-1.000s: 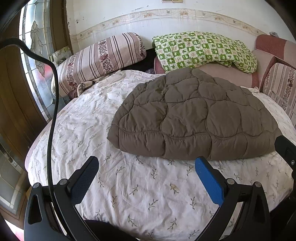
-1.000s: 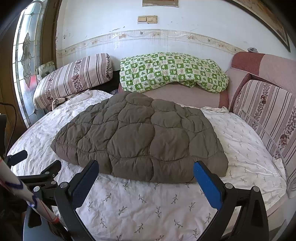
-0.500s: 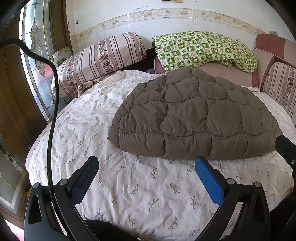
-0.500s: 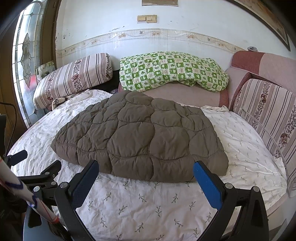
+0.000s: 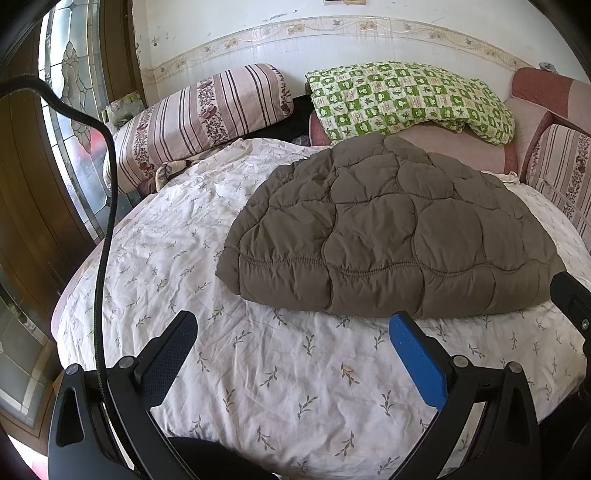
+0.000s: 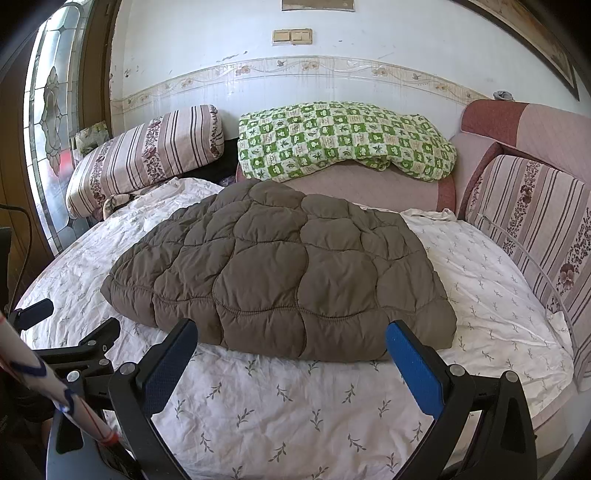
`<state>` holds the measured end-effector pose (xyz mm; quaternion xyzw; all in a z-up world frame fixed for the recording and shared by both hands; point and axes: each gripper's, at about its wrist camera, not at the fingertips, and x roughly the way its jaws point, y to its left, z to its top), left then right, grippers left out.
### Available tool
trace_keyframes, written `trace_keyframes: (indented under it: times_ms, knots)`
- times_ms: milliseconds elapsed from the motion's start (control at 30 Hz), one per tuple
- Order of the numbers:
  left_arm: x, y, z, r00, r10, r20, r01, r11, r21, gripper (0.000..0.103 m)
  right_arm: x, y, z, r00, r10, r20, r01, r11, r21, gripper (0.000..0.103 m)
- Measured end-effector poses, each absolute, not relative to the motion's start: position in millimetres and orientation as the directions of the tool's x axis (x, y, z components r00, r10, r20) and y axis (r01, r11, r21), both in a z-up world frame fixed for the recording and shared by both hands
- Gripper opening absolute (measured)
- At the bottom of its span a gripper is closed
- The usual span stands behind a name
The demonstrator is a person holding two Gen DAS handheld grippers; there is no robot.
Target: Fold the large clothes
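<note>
Both grippers — left gripper (image 5: 291,332), right gripper (image 6: 291,341) — wide open, empty; puffy brown quilted jacket (image 6: 280,273) may spring open, or a shallow pinch slips.

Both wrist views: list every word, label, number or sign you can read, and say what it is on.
No readable text in either view.
Green checked quilt: its squares carry small leaf and frog-like motifs and possibly characters, too small to read.
Brown padded jacket: no label or brand showing.
Flowered sheet: sprig pattern only.
Wall switch plate: blank.
Picture frame at the top edge: cut off, nothing legible.
</note>
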<state>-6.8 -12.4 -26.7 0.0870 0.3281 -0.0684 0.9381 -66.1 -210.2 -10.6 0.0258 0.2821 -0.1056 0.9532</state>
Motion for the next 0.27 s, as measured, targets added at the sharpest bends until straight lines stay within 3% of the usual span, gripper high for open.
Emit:
trace_keyframes:
  times_ms: [267]
  knots:
    - [5.8,-4.1,-35.7,0.697,-0.110,-0.709,0.220,0.973,0.065,0.103,-66.2,-210.1,-13.7,0.820,-0.168,-0.547,0.204,0.979,0.007,0.103]
